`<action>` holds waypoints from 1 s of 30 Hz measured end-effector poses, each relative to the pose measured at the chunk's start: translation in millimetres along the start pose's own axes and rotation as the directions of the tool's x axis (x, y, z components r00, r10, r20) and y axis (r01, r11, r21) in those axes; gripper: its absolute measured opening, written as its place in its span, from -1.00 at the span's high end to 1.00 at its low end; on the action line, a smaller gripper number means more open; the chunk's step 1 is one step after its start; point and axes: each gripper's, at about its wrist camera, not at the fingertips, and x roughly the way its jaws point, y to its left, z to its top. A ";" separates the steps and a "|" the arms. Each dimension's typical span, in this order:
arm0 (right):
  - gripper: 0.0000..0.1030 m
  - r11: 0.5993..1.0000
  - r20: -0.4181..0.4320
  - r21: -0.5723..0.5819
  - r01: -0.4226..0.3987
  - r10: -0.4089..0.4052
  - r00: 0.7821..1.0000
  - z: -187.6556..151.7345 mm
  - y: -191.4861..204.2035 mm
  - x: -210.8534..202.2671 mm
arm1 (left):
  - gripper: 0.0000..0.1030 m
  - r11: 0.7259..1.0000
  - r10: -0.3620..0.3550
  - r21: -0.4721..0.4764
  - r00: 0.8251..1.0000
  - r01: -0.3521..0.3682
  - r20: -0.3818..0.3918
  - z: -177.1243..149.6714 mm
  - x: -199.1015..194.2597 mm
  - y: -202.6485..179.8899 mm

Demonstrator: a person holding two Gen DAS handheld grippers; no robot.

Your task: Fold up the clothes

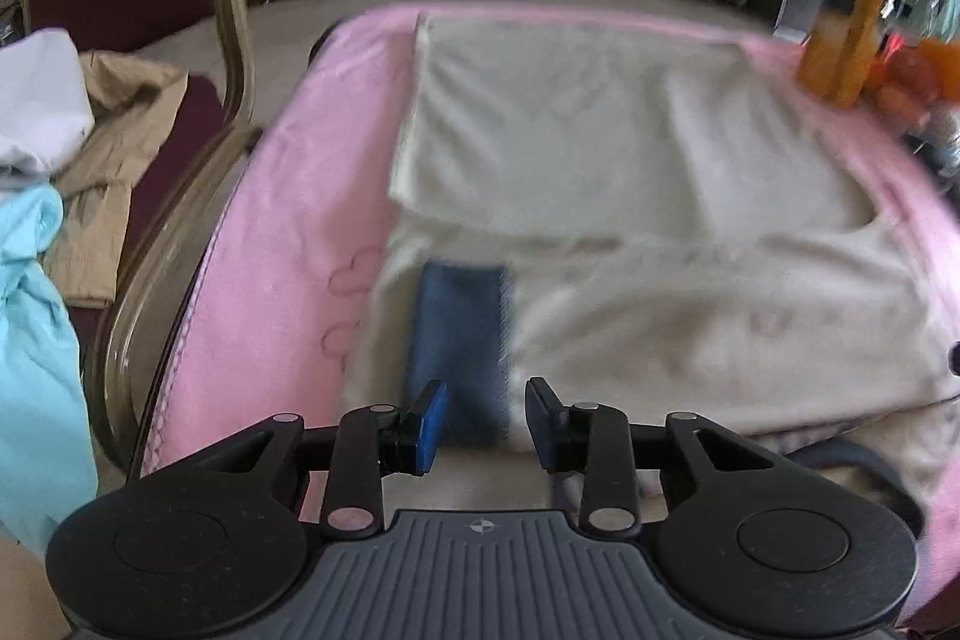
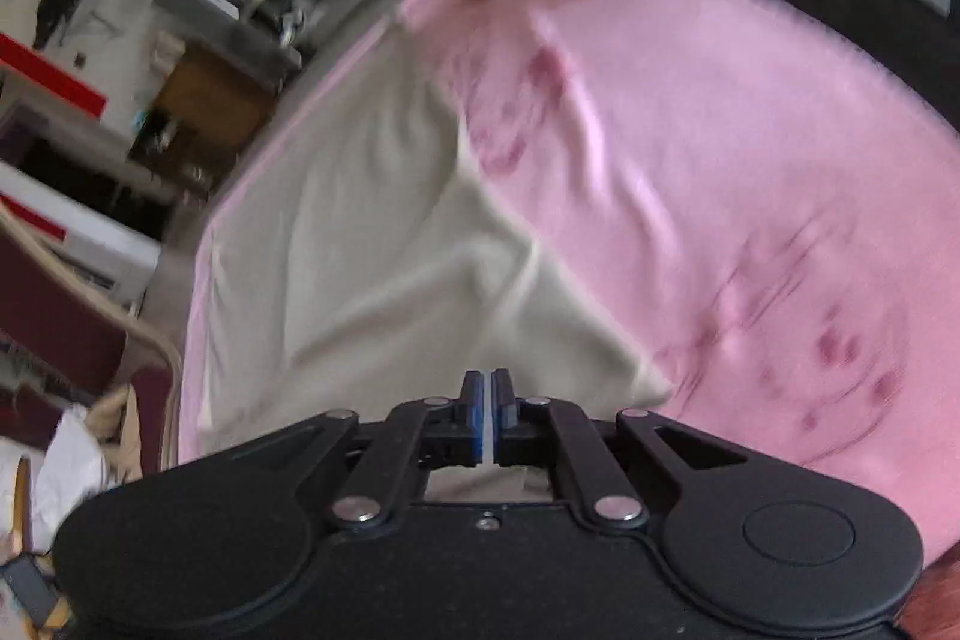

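Cream garment lies spread on the pink blanket, partly folded, with a blue denim-like patch at its near edge. Left gripper hovers over that patch, fingers apart, holding nothing. Right gripper has its pads pressed together on a thin edge of the cream garment. Orange bottle stands at the blanket's far right corner. Both views blurred.

A garment lies on a blanket, bottle behind it.
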 end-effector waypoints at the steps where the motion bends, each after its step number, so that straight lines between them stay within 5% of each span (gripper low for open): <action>1: 0.98 0.999 -0.010 0.011 0.033 -0.033 0.999 1.1 -4.2 3.0 | 0.23 1.000 0.014 0.003 1.000 -0.014 -0.016 -1.5 4.2 0.8; 3: 1.00 0.995 -0.024 0.044 0.088 -0.087 0.996 3.1 -13.1 5.0 | 0.22 1.000 0.021 0.008 1.000 -0.021 -0.017 -3.5 1.4 2.1; 9: 0.87 0.999 0.017 0.007 0.048 -0.049 0.999 -1.6 -2.2 -4.3 | 0.39 0.994 0.106 -0.039 0.994 -0.106 0.004 -5.8 -19.8 16.9; 14: 0.84 0.999 0.051 -0.042 0.008 -0.006 0.999 -6.1 9.8 -10.7 | 0.46 0.984 0.012 -0.180 0.999 -0.004 0.046 -4.4 -33.4 42.1; 18: 0.80 0.995 0.066 -0.098 -0.022 0.029 0.997 -11.3 22.4 -13.0 | 0.49 0.990 -0.082 -0.109 0.996 0.085 0.036 -4.9 -21.6 22.5; 21: 0.80 0.976 0.024 -0.212 -0.045 0.051 0.998 -23.0 46.5 -1.0 | 0.48 0.999 -0.030 -0.017 0.999 0.031 0.014 -6.6 -8.4 0.4; 25: 0.78 0.927 0.004 -0.375 0.026 -0.027 1.000 -43.4 71.0 17.9 | 0.27 0.997 0.057 0.047 0.998 -0.057 -0.001 -9.8 0.4 -11.0; 28: 0.80 0.879 0.003 -0.465 0.102 -0.114 0.993 -55.5 81.6 27.5 | 0.18 0.996 0.067 0.053 0.997 -0.065 -0.028 -13.0 -3.5 -7.2; 30: 0.81 0.876 -0.009 -0.455 0.161 -0.185 0.983 -57.8 81.9 22.2 | 0.17 0.999 0.047 0.008 0.993 -0.047 -0.110 -11.3 -4.4 6.1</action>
